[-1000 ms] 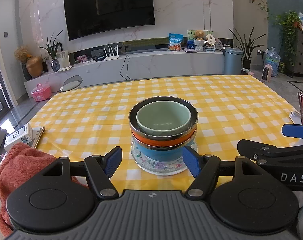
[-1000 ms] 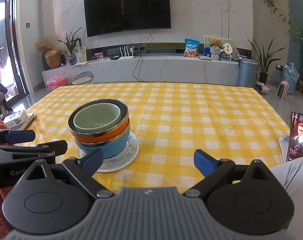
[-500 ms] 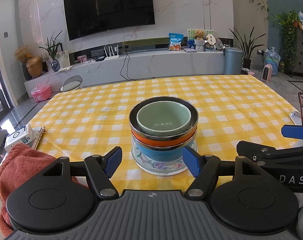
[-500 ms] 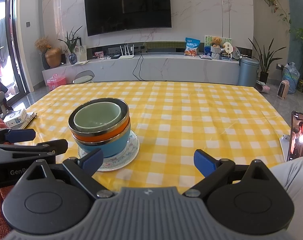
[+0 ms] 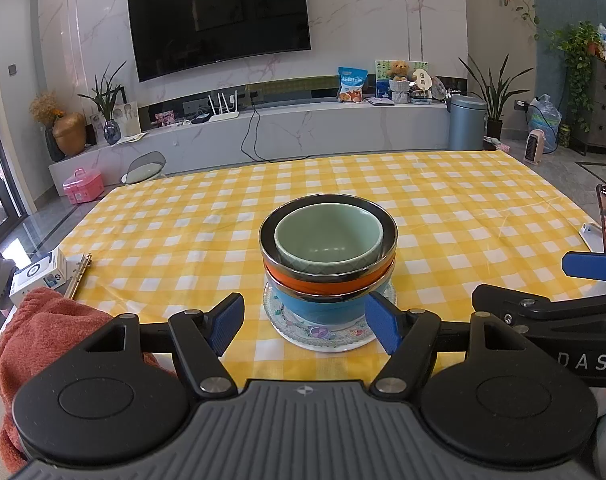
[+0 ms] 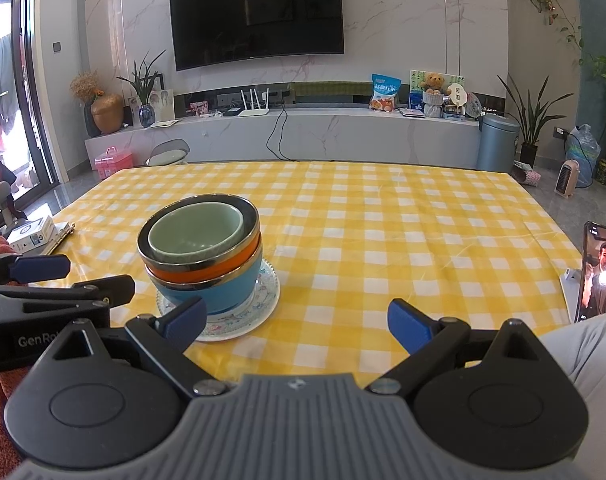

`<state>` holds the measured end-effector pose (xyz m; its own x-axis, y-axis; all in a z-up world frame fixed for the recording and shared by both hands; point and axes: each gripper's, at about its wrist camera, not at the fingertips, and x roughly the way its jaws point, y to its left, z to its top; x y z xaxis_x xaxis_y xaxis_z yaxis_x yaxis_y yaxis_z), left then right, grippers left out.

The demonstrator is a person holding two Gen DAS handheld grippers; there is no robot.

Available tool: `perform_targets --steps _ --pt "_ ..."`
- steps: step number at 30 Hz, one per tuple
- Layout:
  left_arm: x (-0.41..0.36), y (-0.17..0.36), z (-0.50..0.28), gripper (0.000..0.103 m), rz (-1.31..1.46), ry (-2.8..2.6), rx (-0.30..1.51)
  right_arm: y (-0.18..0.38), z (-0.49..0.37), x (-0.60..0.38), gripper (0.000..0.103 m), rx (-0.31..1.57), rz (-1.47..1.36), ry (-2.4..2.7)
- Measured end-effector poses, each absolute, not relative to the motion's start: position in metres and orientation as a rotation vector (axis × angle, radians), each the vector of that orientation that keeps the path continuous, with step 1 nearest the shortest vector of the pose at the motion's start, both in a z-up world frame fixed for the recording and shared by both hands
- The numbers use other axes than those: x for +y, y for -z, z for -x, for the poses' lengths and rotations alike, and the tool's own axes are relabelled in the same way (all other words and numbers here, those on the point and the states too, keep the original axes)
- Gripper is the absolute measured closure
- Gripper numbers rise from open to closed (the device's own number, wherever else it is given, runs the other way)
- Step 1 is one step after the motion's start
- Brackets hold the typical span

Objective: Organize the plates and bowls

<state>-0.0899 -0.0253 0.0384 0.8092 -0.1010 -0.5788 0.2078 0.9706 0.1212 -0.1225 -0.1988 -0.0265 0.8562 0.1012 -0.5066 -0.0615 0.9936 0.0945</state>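
A stack stands on the yellow checked tablecloth: a pale green bowl [image 5: 329, 240] nests in an orange bowl [image 5: 327, 282], which sits in a blue bowl [image 5: 317, 308] on a floral plate [image 5: 331, 338]. The stack also shows in the right wrist view: green bowl [image 6: 197, 236], orange bowl [image 6: 227, 266], blue bowl [image 6: 223, 290], plate [image 6: 259, 304]. My left gripper [image 5: 305, 326] is open and empty, just short of the stack, fingers either side of the plate. My right gripper [image 6: 297, 318] is open and empty, to the right of the stack.
An orange-red towel [image 5: 51, 332] lies at the near left. A white box [image 5: 39, 276] and a binder lie at the table's left edge. A phone [image 6: 599, 272] stands on a stand at the right edge. The other gripper's arm [image 5: 551, 312] crosses at right.
Almost nothing has changed. The right wrist view has shifted very slightly; the stack and both open grippers stay in place.
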Motion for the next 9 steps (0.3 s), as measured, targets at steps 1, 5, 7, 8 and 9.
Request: perform_targets --steps 1,5,7,8,9 --pt "-0.0256 -0.0391 0.0898 0.022 -0.183 0.167 0.606 0.0269 0.1226 -0.1986 0.008 0.537 -0.076 -0.086" --pt "-0.0254 -0.0398 0.0895 0.022 -0.179 0.170 0.604 0.0274 0.1221 -0.1989 0.008 0.541 -0.078 -0.087" --pt "-0.0253 -0.0401 0.0893 0.022 -0.180 0.171 0.602 0.0275 0.1221 -0.1988 0.008 0.542 -0.078 -0.087" --pt "-0.0252 -0.0394 0.0893 0.022 -0.181 0.171 0.601 0.0274 0.1221 -0.1988 0.008 0.542 -0.078 -0.087" --pt "-0.0255 -0.0399 0.0891 0.022 -0.181 0.170 0.600 0.0275 0.1219 -0.1991 0.008 0.543 -0.078 -0.087"
